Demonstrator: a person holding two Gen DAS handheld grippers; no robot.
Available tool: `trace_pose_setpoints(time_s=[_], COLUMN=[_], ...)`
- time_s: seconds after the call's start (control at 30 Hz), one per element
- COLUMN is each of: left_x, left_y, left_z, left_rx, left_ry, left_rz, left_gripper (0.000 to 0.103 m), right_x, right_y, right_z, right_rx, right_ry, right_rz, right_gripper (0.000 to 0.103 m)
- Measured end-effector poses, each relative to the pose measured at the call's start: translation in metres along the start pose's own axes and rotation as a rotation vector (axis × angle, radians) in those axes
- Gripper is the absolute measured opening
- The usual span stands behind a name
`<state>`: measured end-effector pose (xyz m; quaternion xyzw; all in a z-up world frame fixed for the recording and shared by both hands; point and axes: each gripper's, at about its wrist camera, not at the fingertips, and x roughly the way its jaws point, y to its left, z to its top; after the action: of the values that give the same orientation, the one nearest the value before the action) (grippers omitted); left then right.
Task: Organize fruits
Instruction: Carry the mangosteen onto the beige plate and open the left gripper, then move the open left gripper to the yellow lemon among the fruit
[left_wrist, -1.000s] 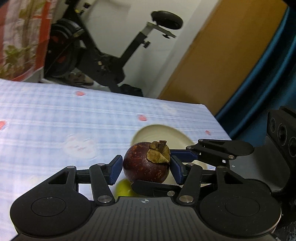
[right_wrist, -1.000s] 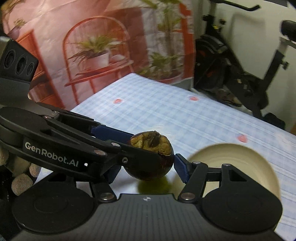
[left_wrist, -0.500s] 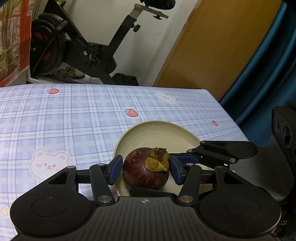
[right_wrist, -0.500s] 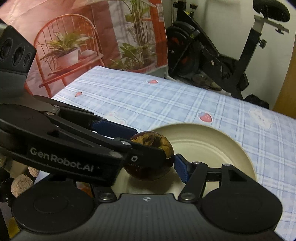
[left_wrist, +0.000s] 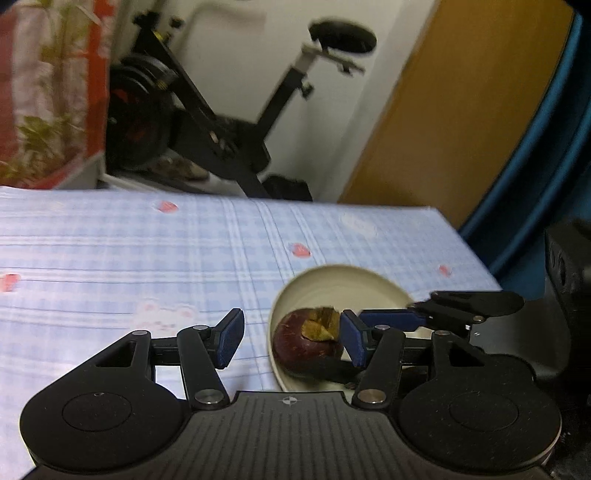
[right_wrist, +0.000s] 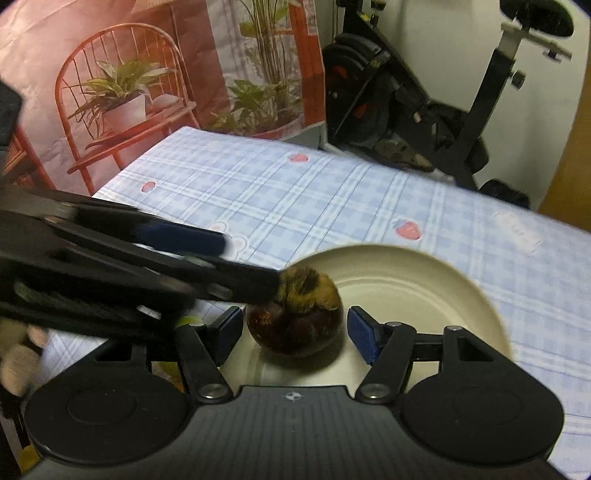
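Observation:
A dark purple mangosteen (right_wrist: 293, 325) with a brown cap rests on the near left part of a cream plate (right_wrist: 424, 291). My right gripper (right_wrist: 293, 334) is open, its blue pads either side of the fruit with small gaps. My left gripper (left_wrist: 291, 341) is open and empty; the mangosteen (left_wrist: 306, 343) lies by its right pad, on the plate (left_wrist: 332, 280). The left gripper's fingers (right_wrist: 184, 236) reach in from the left in the right wrist view, blurred, one tip near the fruit's cap.
The plate stands on a blue checked tablecloth (right_wrist: 295, 199) with strawberry prints. A yellow-green fruit (right_wrist: 186, 321) peeks out left of the plate. An exercise bike (left_wrist: 207, 122), a plant-print screen (right_wrist: 147, 92) and a wooden door (left_wrist: 461, 110) stand beyond the table's far edge.
The mangosteen was held between the two grippers above the plate. Now it sits on the plate, both grippers have opened, and the left gripper has drawn back to the left.

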<state>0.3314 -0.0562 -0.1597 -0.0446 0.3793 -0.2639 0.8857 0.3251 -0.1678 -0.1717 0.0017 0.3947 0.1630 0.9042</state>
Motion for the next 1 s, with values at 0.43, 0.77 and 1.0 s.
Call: trace_pose_setpoints(time_s=[0.43,0.77,1.0], left_x=[-0.121,-0.115,-0.099], left_y=[-0.034,-0.056,-0.064], left_z=[-0.057,-0.112,-0.132], left_rx=[0.011,-0.031,-0.041], left_ry=[-0.109,0.001,0.086], left_rz=[0.153,0.04,-0.003], left_gripper=[0.059,0.059,0.059], right_x=[-0.127,-0.131,-0.116], right_y=[0.022,0.056,0.077], right_z=[-0.076,-0.144,-0.159], right_rx=[0.129,0.065,-0.092], right_ry=[-0.167,-0.075,-0.034], right_rz=[-0.005,0.063,0.098], right_gripper=[0.066,0.066,0.066])
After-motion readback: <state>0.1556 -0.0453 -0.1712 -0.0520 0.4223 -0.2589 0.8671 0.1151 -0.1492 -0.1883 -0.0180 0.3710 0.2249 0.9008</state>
